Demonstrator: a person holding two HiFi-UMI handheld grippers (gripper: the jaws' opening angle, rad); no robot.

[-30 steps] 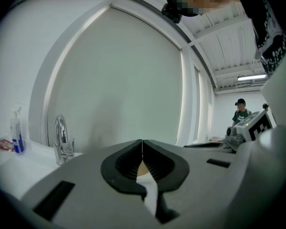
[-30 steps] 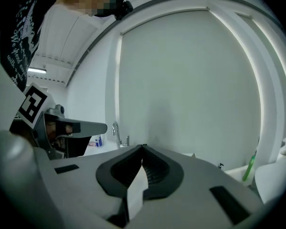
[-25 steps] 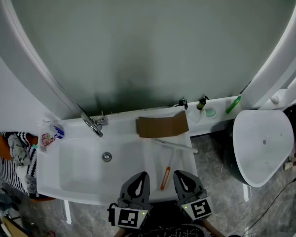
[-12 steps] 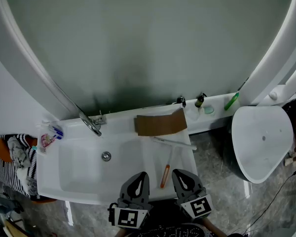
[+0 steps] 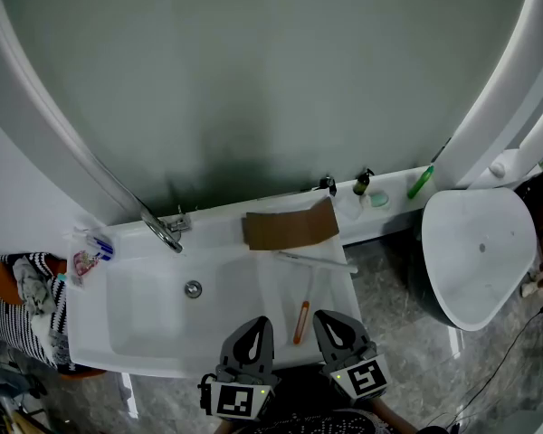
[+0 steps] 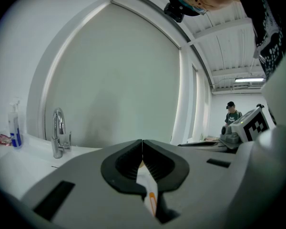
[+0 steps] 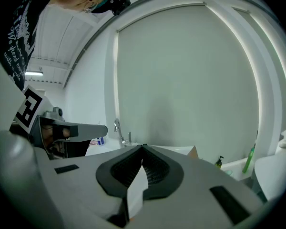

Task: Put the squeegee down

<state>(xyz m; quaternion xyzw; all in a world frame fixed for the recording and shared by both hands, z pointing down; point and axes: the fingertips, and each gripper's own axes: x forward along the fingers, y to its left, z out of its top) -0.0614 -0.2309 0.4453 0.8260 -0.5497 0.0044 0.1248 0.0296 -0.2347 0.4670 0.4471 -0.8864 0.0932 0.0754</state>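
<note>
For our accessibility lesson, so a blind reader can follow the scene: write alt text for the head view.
A squeegee with an orange handle lies on the white sink's right ledge, its handle between the left gripper and the right gripper, both with jaws shut on nothing. A brown cardboard piece lies behind it, right of the tap.

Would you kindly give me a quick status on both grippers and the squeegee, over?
Left gripper shut, empty. Right gripper shut, empty. Squeegee lies flat on sink ledge between them, not gripped. Brown cardboard just beyond its blade.
</note>
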